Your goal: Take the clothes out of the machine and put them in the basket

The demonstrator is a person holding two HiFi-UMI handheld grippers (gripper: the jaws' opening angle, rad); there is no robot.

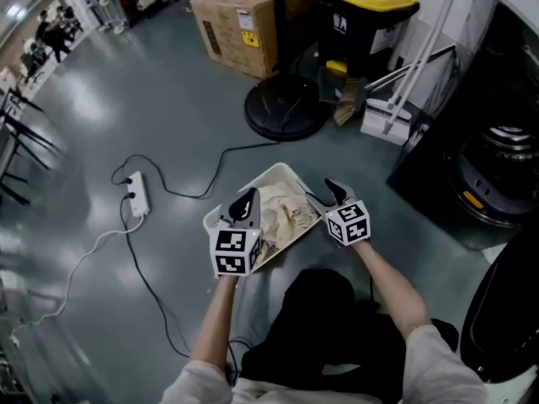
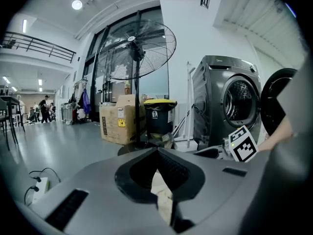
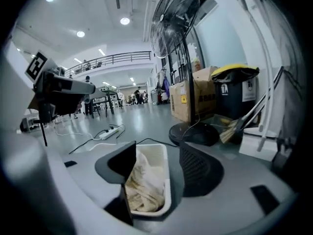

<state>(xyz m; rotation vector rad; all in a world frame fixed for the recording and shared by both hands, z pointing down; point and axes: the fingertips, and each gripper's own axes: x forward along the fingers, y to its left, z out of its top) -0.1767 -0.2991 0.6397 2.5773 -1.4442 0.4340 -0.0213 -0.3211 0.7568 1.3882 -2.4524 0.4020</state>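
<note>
At the bottom middle of the head view, a person is kneeling on the floor (image 1: 126, 99) and holding both claws over a white basket (image 1: 280, 169). The left claw (image 1: 247, 199) is hanging over the basket's left edge. Its tips are pressed together, and a bit of cream cloth is showing through the thin gap under them. The right claw (image 1: 330, 190) is hanging over the basket's right edge. It is spread wide and is pinching nothing.

The basket is sitting on the floor in the middle of the picture. Cream clothes (image 1: 282, 210) are lying in a crumpled heap inside it and filling most of it.

A bit further up, the round black foot of a fan (image 1: 285, 108) is standing on the floor. At the right side, the gray washing machine (image 2: 215, 111) is standing with its round door (image 2: 274, 99) swung open. I cannot tell what is inside it.

At the top of the picture, a black bin with a yellow lid (image 1: 362, 7) is standing shut. Just left of it, a brown cardboard box (image 1: 240, 19) is sitting closed.
</note>
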